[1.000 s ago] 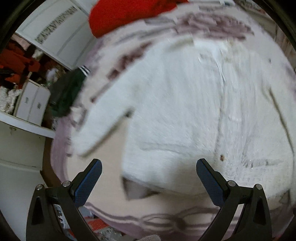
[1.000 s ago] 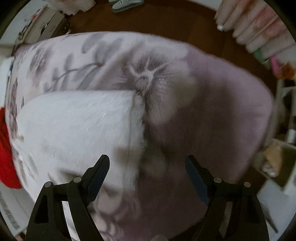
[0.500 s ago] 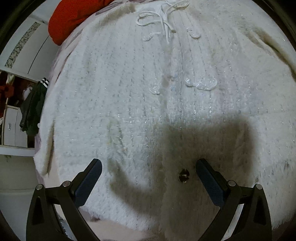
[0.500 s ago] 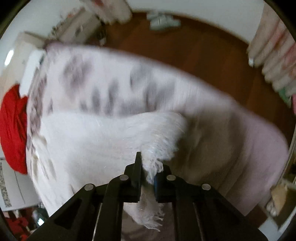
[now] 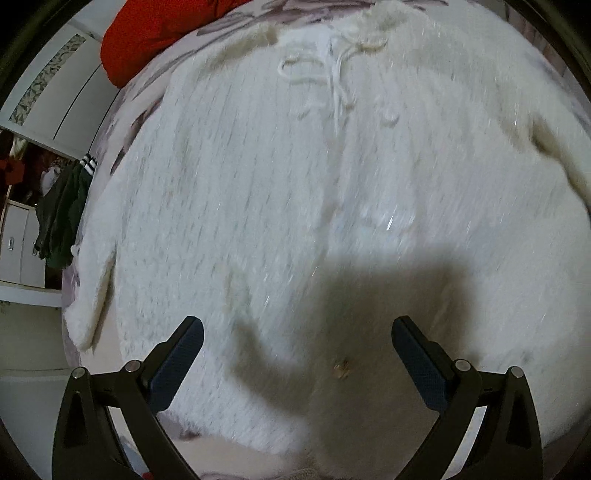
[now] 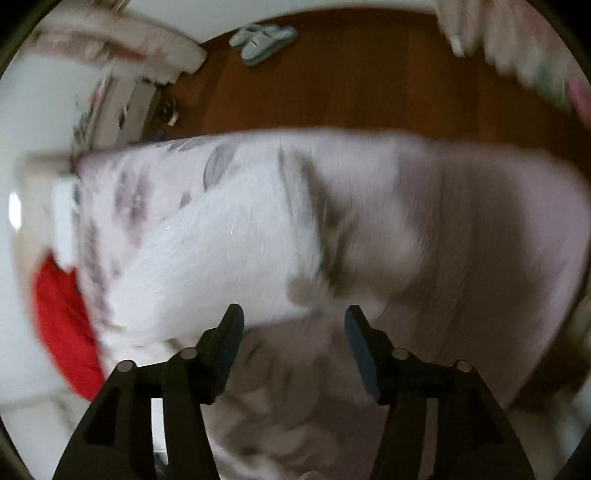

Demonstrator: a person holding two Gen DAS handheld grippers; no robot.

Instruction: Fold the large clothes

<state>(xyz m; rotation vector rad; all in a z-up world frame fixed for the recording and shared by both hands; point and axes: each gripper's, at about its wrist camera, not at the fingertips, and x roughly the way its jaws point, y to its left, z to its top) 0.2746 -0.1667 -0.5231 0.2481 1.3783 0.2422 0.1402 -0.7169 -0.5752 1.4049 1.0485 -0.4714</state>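
A fluffy white knitted sweater (image 5: pixel 314 203) with a white drawstring near its collar lies spread on a bed with a pale pink flowered cover (image 6: pixel 480 240). My left gripper (image 5: pixel 295 343) is open and empty, hovering just above the sweater's lower part near a small brown button (image 5: pixel 341 367). In the blurred right wrist view the sweater (image 6: pixel 221 258) lies to the left. My right gripper (image 6: pixel 293 325) is open and empty, above the sweater's edge and the cover.
A red cushion (image 5: pixel 159 33) lies at the head of the bed and shows in the right wrist view (image 6: pixel 62 332). Dark green clothing (image 5: pixel 62 218) hangs beside white drawers at the left. Slippers (image 6: pixel 262 40) sit on the brown wooden floor beyond the bed.
My right gripper was shut on the sweater's edge half a second ago and has opened and let it go. My left gripper stayed open and shifted slightly over the sweater.
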